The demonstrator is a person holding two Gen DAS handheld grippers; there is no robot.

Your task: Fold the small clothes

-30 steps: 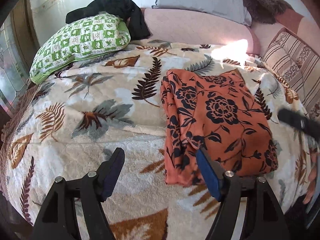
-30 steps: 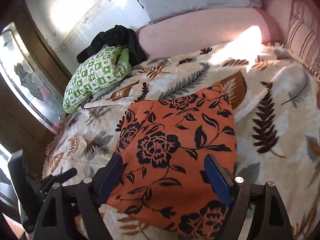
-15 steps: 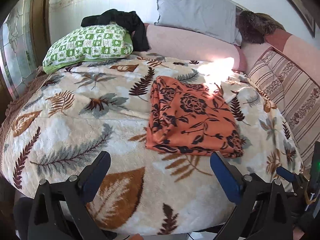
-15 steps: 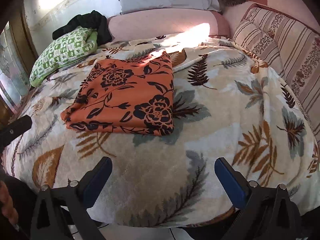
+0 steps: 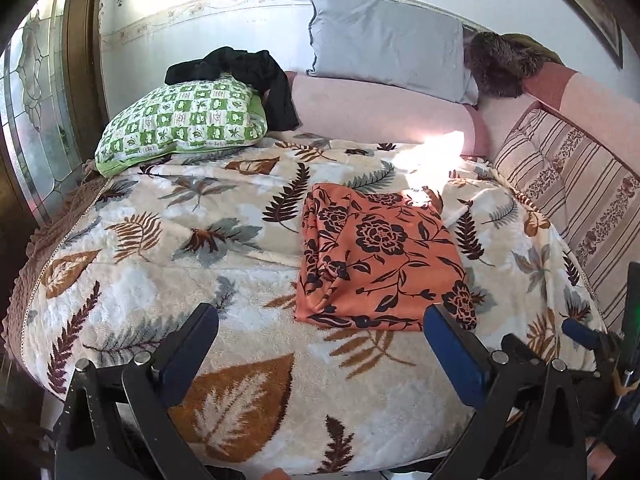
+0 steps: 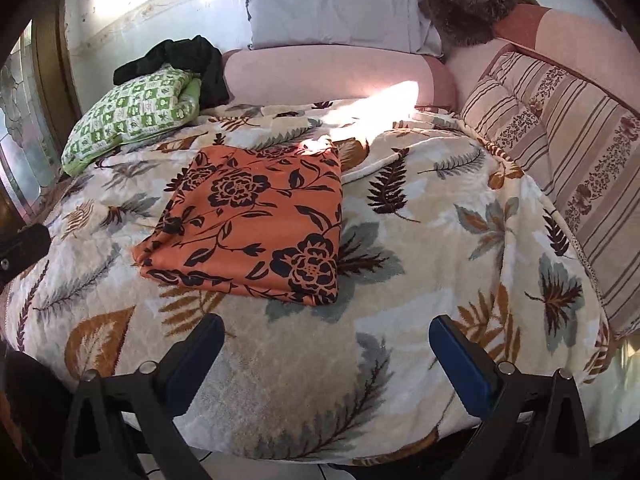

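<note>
An orange cloth with a black flower print (image 5: pixel 380 256) lies folded in a flat rectangle on the leaf-patterned blanket (image 5: pixel 200 248); it also shows in the right wrist view (image 6: pixel 256 224). My left gripper (image 5: pixel 320 344) is open and empty, held back near the bed's front edge, apart from the cloth. My right gripper (image 6: pixel 324 354) is open and empty, also back over the front edge. The right gripper's tip shows at the left view's right edge (image 5: pixel 580 332). The left gripper shows at the right view's left edge (image 6: pixel 20 248).
A green checked pillow (image 5: pixel 180 124) with a black garment (image 5: pixel 248 72) on it lies at the back left. A grey pillow (image 5: pixel 384 60) and pink bolster (image 5: pixel 380 116) stand at the back. Striped cushions (image 5: pixel 576 184) line the right side.
Both grippers have pulled back from the folded cloth toward the bed's front edge and opened wider. The cloth lies still.
</note>
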